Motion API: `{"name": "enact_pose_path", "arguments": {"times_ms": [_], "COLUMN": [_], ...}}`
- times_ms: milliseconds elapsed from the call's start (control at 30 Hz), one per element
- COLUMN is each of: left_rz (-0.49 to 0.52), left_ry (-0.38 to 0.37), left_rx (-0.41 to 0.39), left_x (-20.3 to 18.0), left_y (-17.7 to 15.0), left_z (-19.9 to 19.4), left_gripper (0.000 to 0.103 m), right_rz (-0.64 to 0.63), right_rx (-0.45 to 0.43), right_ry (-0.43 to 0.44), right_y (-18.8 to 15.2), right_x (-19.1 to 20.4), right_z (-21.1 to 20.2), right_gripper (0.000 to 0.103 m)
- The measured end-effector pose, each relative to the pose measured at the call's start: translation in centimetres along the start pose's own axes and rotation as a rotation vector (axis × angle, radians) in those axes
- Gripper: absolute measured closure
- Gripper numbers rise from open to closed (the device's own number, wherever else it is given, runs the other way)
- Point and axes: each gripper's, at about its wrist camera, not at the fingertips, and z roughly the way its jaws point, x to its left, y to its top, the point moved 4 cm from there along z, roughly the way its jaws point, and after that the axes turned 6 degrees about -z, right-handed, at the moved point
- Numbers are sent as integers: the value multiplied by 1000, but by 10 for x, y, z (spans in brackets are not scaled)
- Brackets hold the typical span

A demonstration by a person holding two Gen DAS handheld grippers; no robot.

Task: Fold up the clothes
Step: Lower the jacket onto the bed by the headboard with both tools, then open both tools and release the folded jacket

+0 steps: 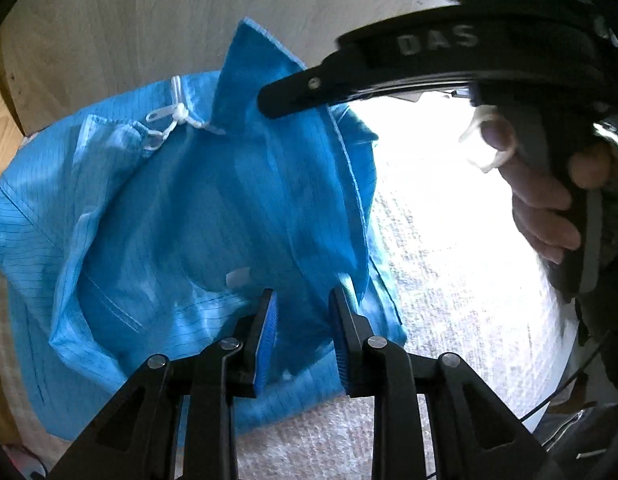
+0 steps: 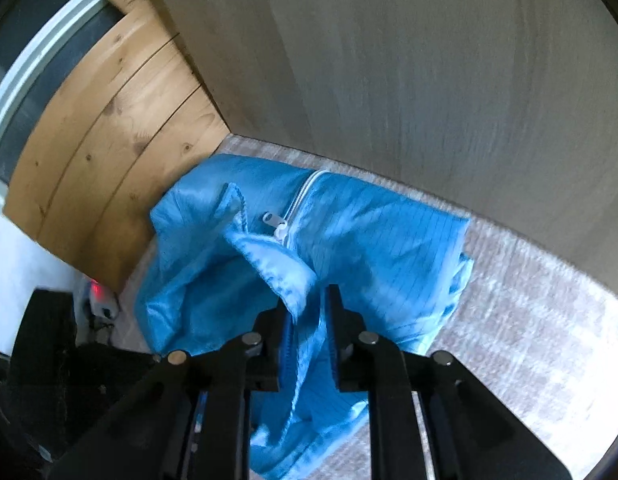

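We see the blue jacket (image 1: 181, 216) mid-frame on pale carpet (image 1: 449, 280). Left gripper (image 1: 303, 300) jaws apart, cloth betw. them; right gripper (image 2: 309, 296) clamps a raised fold, lower centre.

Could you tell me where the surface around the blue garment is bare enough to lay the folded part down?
Bare pale cloth surface lies right of the blue garment, out to the grey panel. The left is crowded: the garment nearly meets the wooden boards. The right gripper pinches fabric; the left gripper is open above it.
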Motion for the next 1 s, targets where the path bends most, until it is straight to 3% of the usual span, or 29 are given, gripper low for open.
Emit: {"name": "enact_pose_path", "arguments": {"times_ms": [100,233,300,400,533,600,700,867,1000], "left_rz": [15,69,101,102,72,28,0,-30,-93], "left_ry": [10,45,62,59,32,-9,-29,101,235], "left_rx": [6,-1,-12,-16,-12,-8,-80,-184,-164], "left_x": [-1,-1,-3,-2,2,6,12,52,103], "left_y": [-1,-4,-5,-2,3,7,16,46,71], "left_z": [5,14,14,15,13,4,-28,-56,-31], "left_gripper": [81,84,84,84,84,85,85,84,84], "right_rz": [90,266,357,276,43,0,-100,-224,-173], "right_rx": [11,-18,-40,-22,-66,-127,-211,-221,-121], "right_ry": [93,282,307,75,-191,-200,-239,-122,-151], "right_y": [-3,-3,-4,-8,-4,-1,-3,-4,0], "right_x": [-12,-41,-63,-73,-42,-25,9,58,38], "right_z": [5,7,7,5,-20,-37,-59,-50,-4], "right_gripper": [91,94,94,94,94,94,93,87,87]}}
